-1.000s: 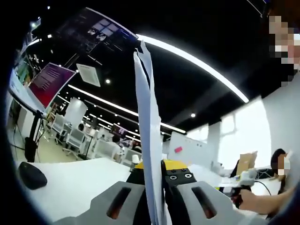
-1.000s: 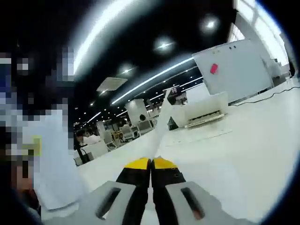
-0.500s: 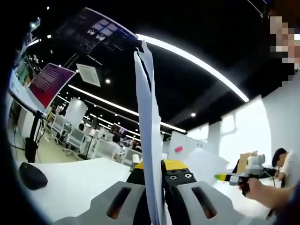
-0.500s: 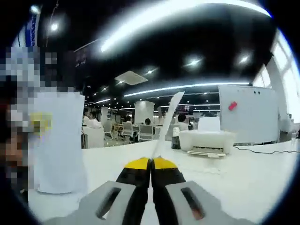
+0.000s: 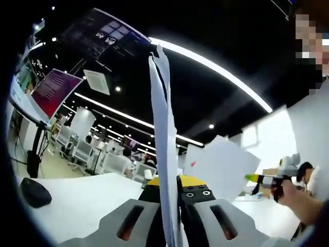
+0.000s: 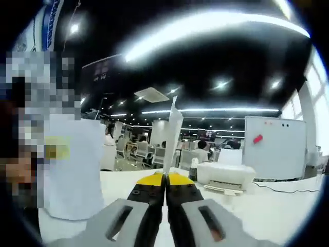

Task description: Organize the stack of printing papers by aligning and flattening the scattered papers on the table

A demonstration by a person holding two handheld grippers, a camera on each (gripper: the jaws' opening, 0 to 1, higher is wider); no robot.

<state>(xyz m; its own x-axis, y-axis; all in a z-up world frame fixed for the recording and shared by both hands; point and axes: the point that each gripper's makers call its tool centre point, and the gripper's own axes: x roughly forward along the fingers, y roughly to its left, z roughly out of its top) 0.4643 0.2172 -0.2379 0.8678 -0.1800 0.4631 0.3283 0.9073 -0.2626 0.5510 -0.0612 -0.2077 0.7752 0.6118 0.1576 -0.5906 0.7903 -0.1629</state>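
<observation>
My left gripper (image 5: 177, 181) is shut on a stack of white printing papers (image 5: 163, 128), which stands upright and shows edge-on, with its top edges a little uneven. My right gripper (image 5: 257, 178) comes in from the right, shut on a single white sheet (image 5: 221, 164) held in the air close to the stack. In the right gripper view that sheet (image 6: 172, 134) rises edge-on from the shut yellow-tipped jaws of my right gripper (image 6: 165, 178). The stack (image 6: 72, 175) shows broadside at the left, beside a person's hand.
A white table (image 5: 87, 200) lies below, with a dark rounded object (image 5: 35, 193) at its left end. A white printer (image 6: 226, 175) sits on the table ahead, a whiteboard (image 6: 275, 149) behind it. Office chairs and people fill the background.
My right gripper has lifted its sheet off the table and swung it up toward the stack held by the left. The left gripper and its stack have stayed still.
</observation>
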